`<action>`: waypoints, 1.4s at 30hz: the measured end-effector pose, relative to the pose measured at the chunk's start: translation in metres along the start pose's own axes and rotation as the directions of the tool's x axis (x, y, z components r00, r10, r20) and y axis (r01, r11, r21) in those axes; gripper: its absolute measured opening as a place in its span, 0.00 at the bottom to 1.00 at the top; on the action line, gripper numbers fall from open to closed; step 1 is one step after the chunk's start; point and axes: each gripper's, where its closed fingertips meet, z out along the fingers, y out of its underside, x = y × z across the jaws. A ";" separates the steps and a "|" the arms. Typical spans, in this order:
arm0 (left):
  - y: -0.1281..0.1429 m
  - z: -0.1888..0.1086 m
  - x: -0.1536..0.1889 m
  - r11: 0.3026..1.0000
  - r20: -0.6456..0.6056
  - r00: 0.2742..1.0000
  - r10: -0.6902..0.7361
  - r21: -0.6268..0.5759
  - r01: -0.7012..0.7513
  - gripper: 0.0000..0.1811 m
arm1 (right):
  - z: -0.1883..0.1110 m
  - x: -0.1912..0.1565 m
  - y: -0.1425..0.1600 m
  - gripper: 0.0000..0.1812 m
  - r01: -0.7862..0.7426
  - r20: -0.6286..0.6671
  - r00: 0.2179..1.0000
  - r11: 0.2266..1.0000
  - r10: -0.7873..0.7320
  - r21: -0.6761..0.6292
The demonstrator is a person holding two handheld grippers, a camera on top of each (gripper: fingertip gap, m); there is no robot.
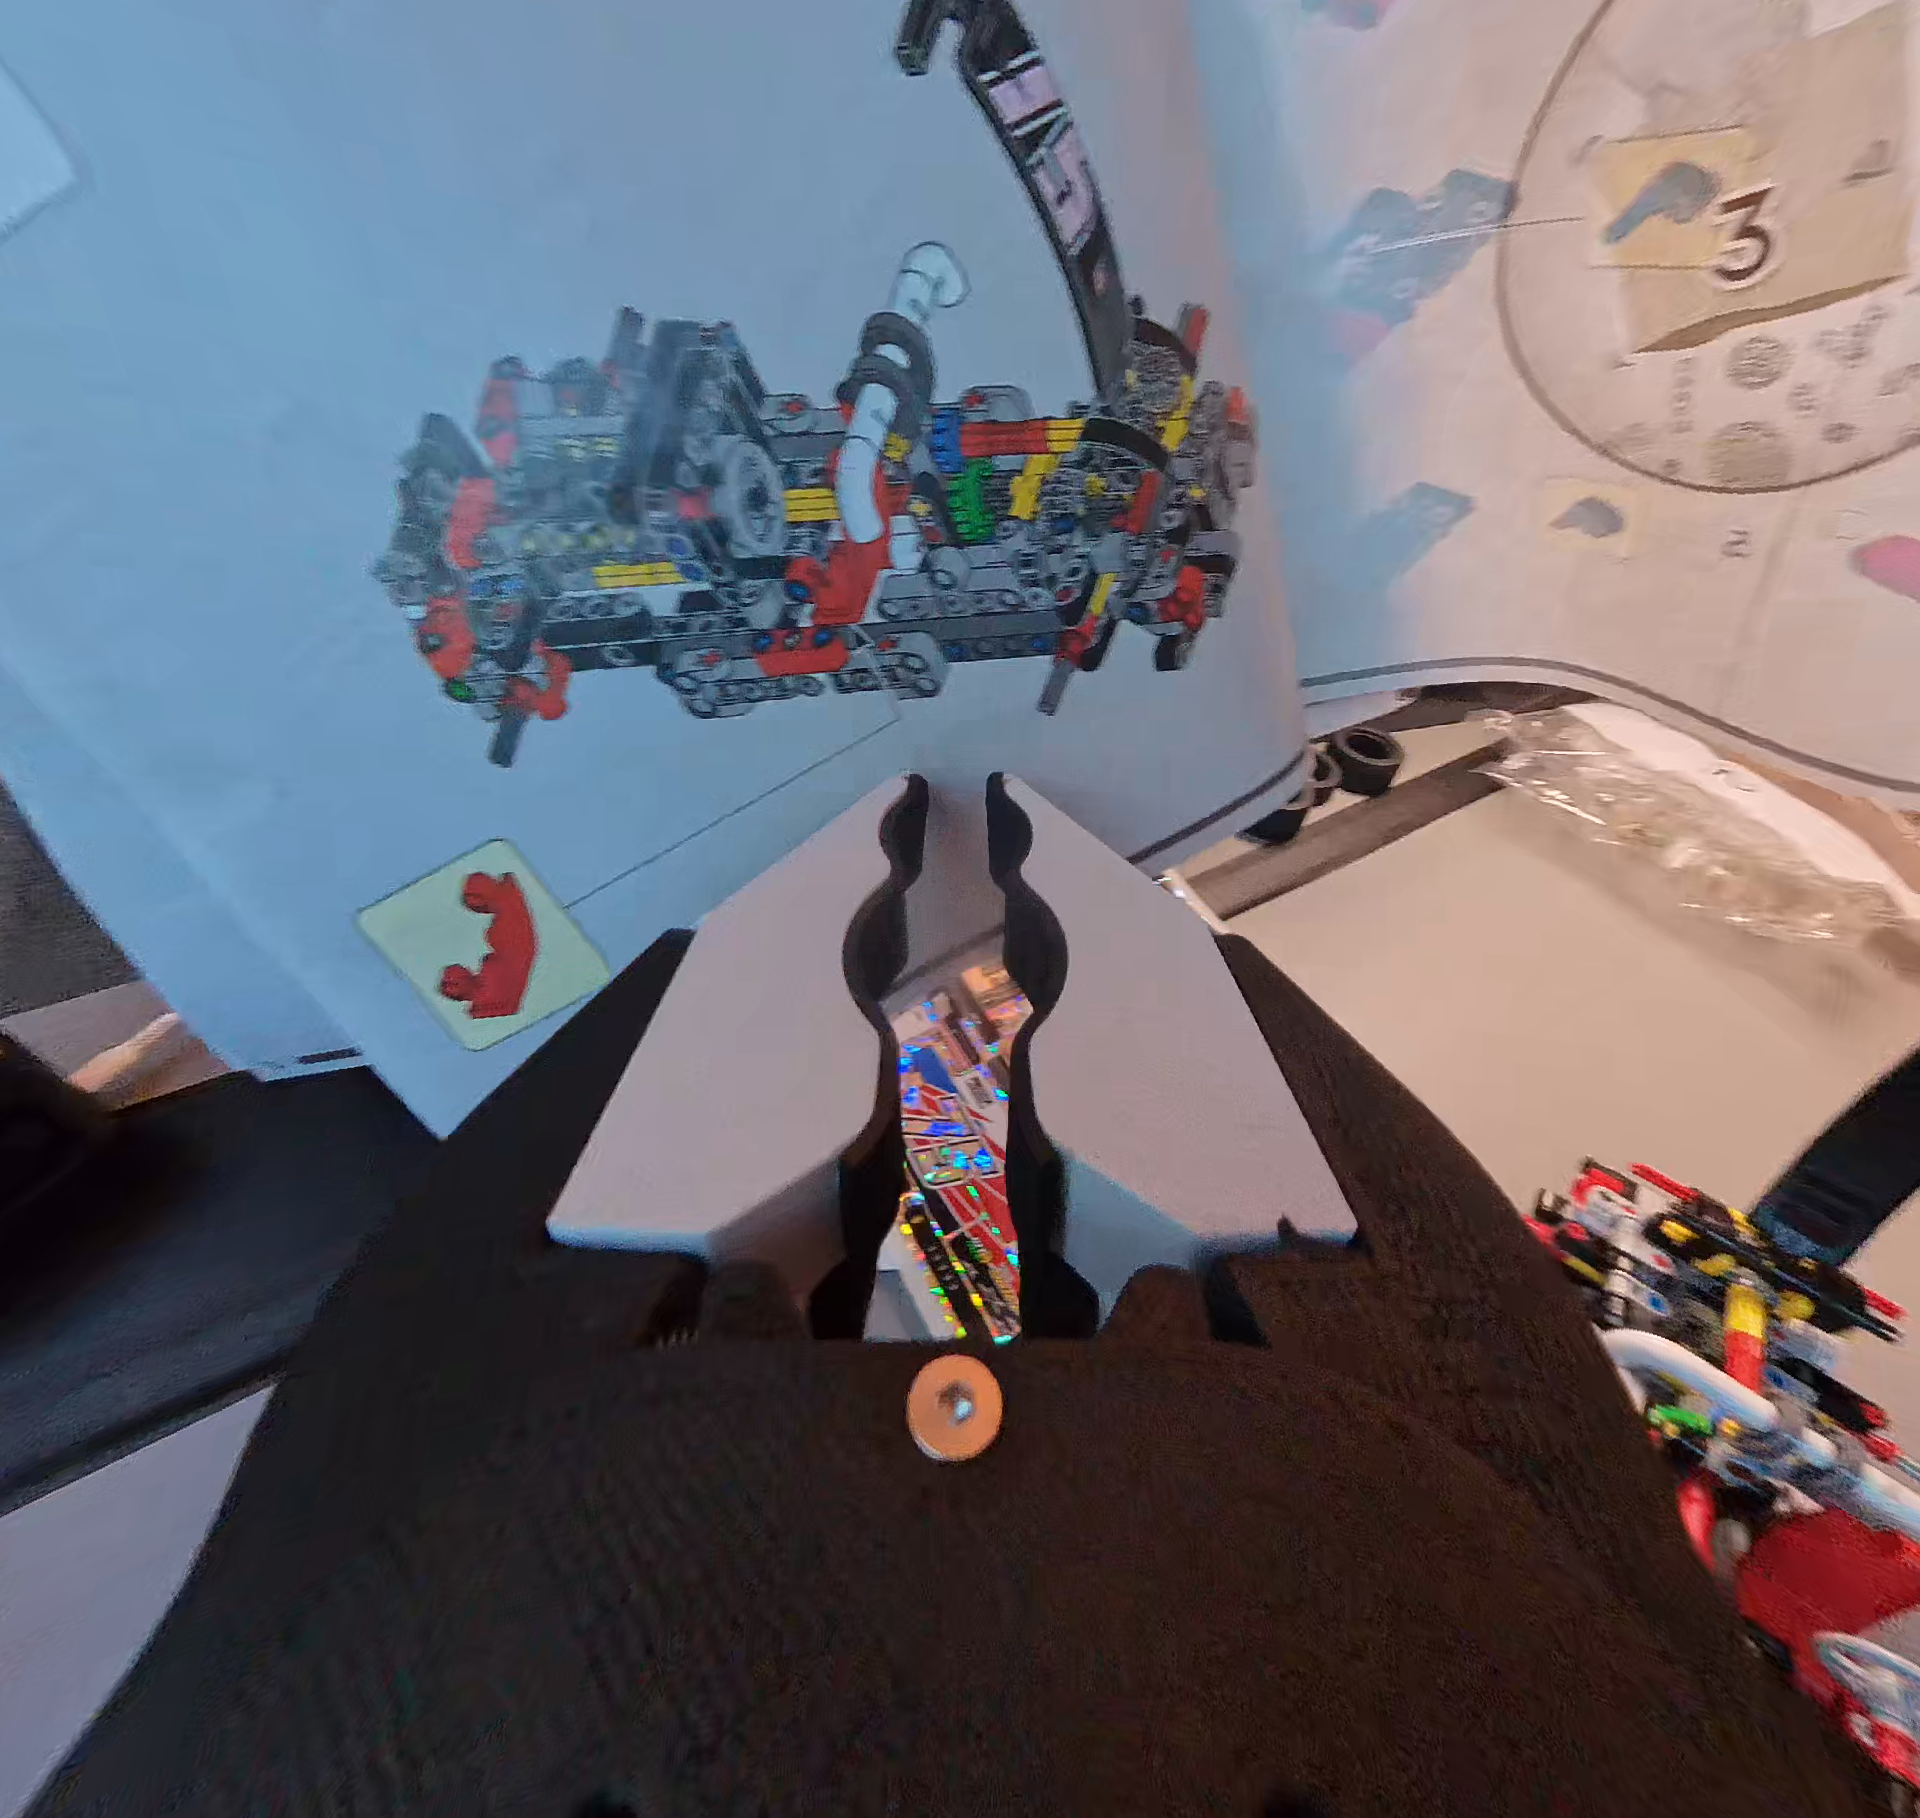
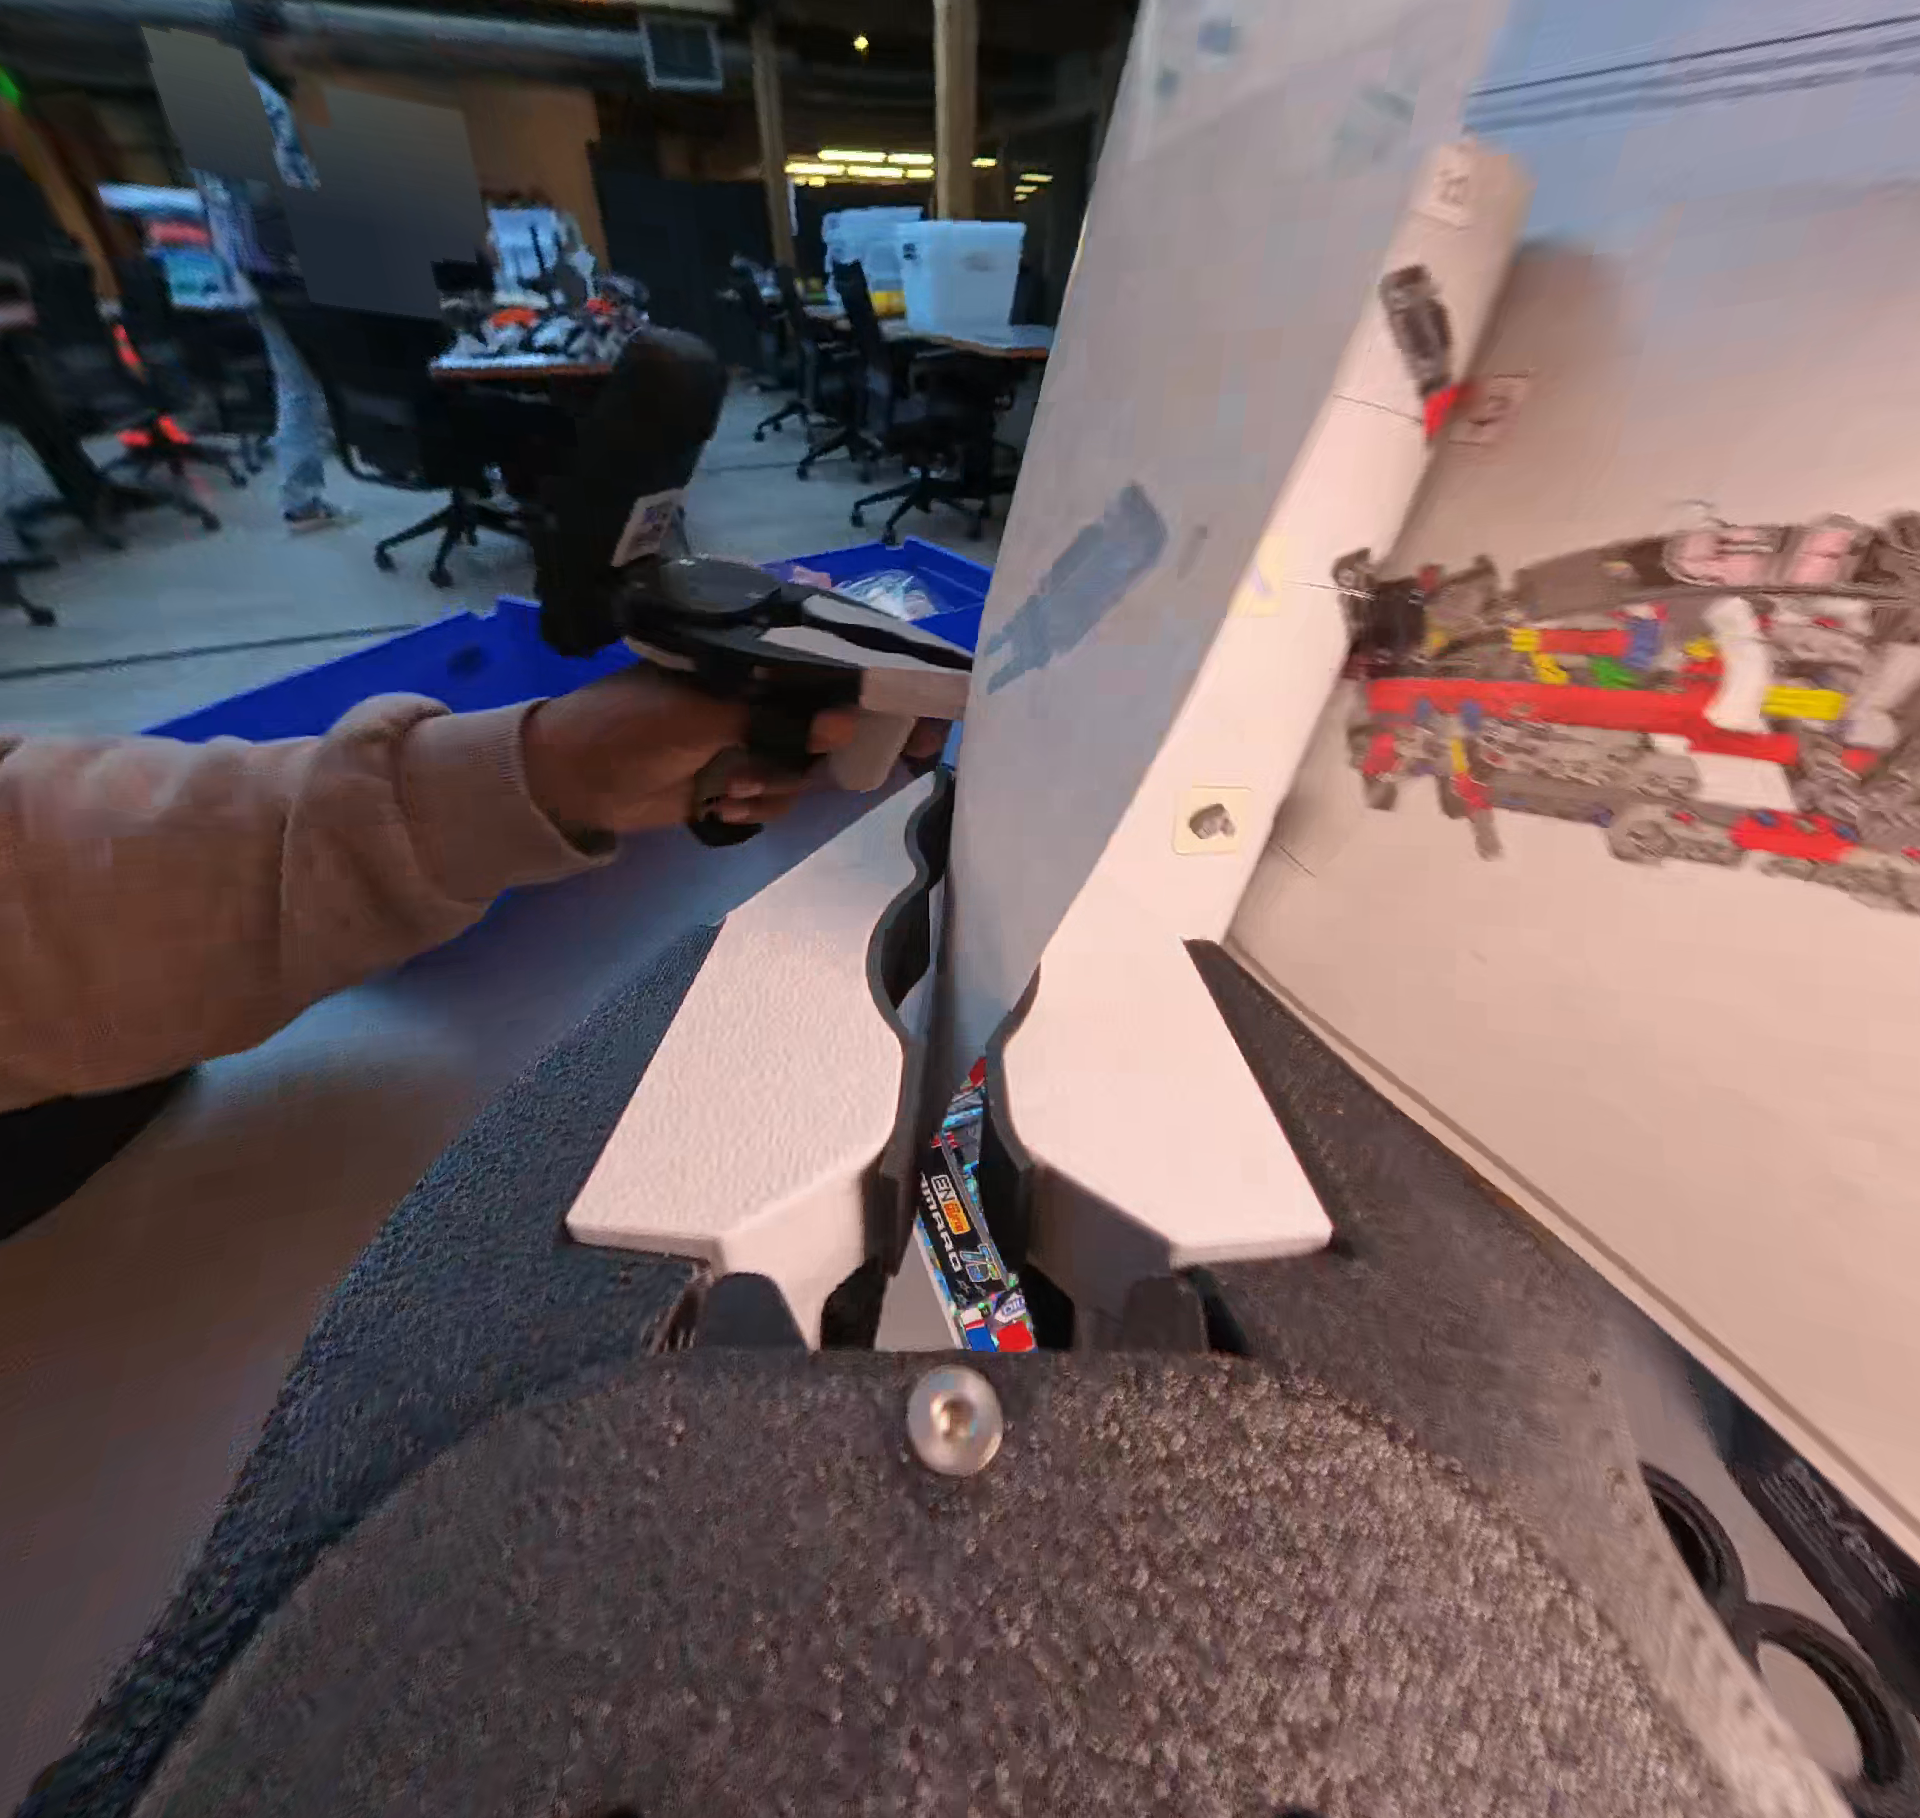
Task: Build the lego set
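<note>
Grippers both gripped manual pages: left gripper [image 1: 956, 792] was pinched on a page [image 1: 675, 158], right gripper [image 2: 961, 895] was clamped on a raised page [image 2: 1070, 480], with the sticker sheet [image 2: 971, 1238] below. Model [image 1: 1756, 1353] sat part-built on the table [image 1: 1455, 1020], beside loose tires [image 1: 1351, 755] and a bag [image 1: 1704, 833]. No brick was held; much building looked left.

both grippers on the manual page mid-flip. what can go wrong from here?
1. Tear or crease: the left gripper and right gripper both pinch the same raised booklet page; pulling apart could likely rip it.
2. Sticker sheet shows between the fingers in both wrist views; it may get bent or dragged along.
3. The partly built model sits close beside the left gripper; a wide swing could knock it.
</note>
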 end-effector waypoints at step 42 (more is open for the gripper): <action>-0.059 -0.028 -0.111 0.948 0.024 0.973 -0.229 0.233 0.217 0.00 | 0.125 0.042 -0.001 0.24 0.429 -0.232 0.792 0.785 -0.564 -0.446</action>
